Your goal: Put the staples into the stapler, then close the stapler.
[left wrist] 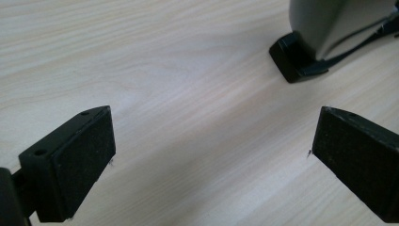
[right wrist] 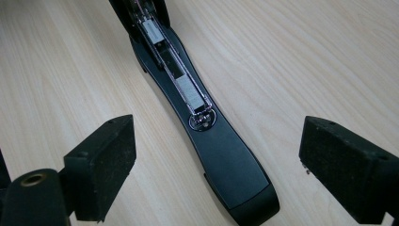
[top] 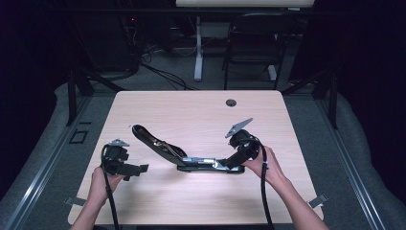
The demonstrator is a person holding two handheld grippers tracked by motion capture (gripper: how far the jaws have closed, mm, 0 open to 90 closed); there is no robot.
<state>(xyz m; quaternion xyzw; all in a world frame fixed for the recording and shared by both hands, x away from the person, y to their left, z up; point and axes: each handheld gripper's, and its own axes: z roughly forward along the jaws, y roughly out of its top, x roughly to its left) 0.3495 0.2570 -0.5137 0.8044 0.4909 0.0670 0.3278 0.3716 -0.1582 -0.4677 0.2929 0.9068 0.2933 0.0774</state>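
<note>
- Stapler [top: 191, 155]: a black stapler lies opened out flat on the wooden table [top: 201, 115], a little towards the person's side of the middle, between the two grippers.
- Its top arm [top: 155, 141] stretches up and to the left in the high view, while its base [top: 210, 165] runs level to the right; the two meet at a hinge near the middle.
- In the right gripper view the stapler [right wrist: 221, 155] lies lengthwise between the jaws, its rounded black end nearest the camera and the open metal staple channel [right wrist: 179, 80] running away up the picture.
- Right gripper [top: 237, 160]: held in the person's right hand [top: 265, 165], it sits at the right end of the stapler's base. Its jaws stand wide apart, one to each side of the stapler with bare table showing between each pad and the stapler's sides, so they grip nothing.
- Left gripper [top: 136, 168]: held in the person's left hand [top: 103, 182], it is left of the stapler and apart from it, low over the table.
- In the left gripper view its jaws are spread wide with only wood grain between them; nothing is held. A black block with a grey part over it [left wrist: 301, 52] shows at the upper right, too cropped to identify.
</note>
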